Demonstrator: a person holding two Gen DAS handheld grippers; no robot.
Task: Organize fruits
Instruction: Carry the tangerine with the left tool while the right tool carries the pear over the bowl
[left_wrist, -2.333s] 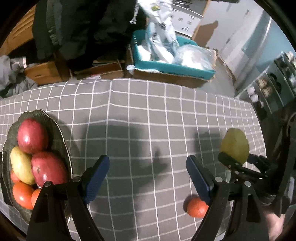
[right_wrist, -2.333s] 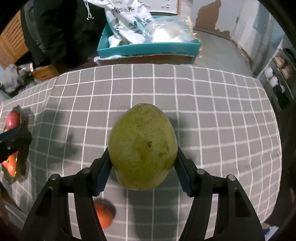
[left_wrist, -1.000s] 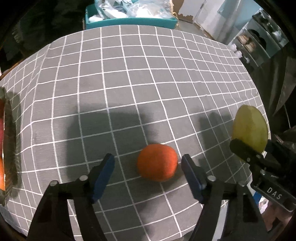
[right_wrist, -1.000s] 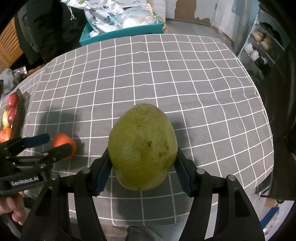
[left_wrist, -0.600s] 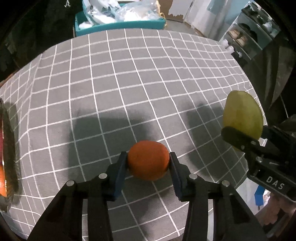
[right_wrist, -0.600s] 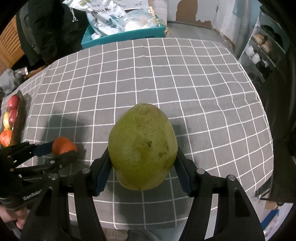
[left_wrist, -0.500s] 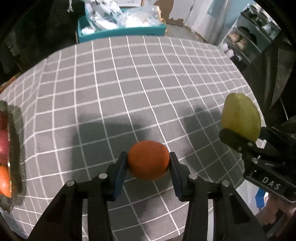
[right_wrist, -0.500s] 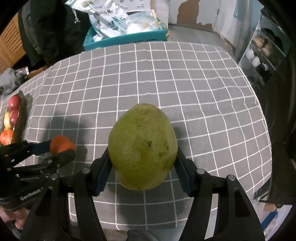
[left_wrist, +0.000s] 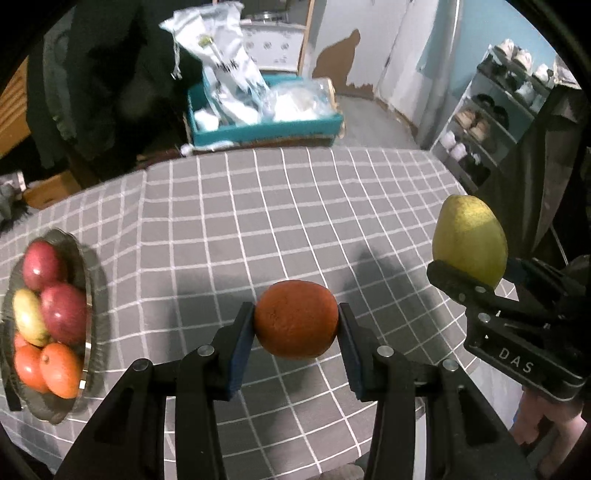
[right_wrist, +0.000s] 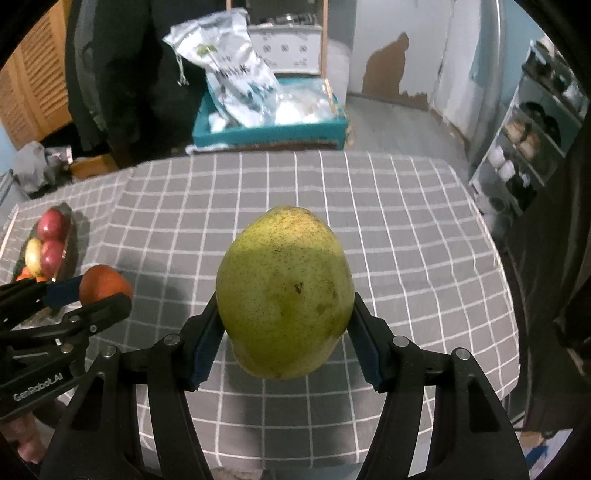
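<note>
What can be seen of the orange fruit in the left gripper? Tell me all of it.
The orange fruit is round, deep orange, with a matte, finely dimpled skin and no stem or leaf showing. It is whole and unmarked as far as the views show. The left gripper has its jaws shut on it, one blue pad pressing each side. It hangs clear above the grey checked tablecloth, touching nothing else. In the right wrist view it shows small at the left, between the same jaws.
</note>
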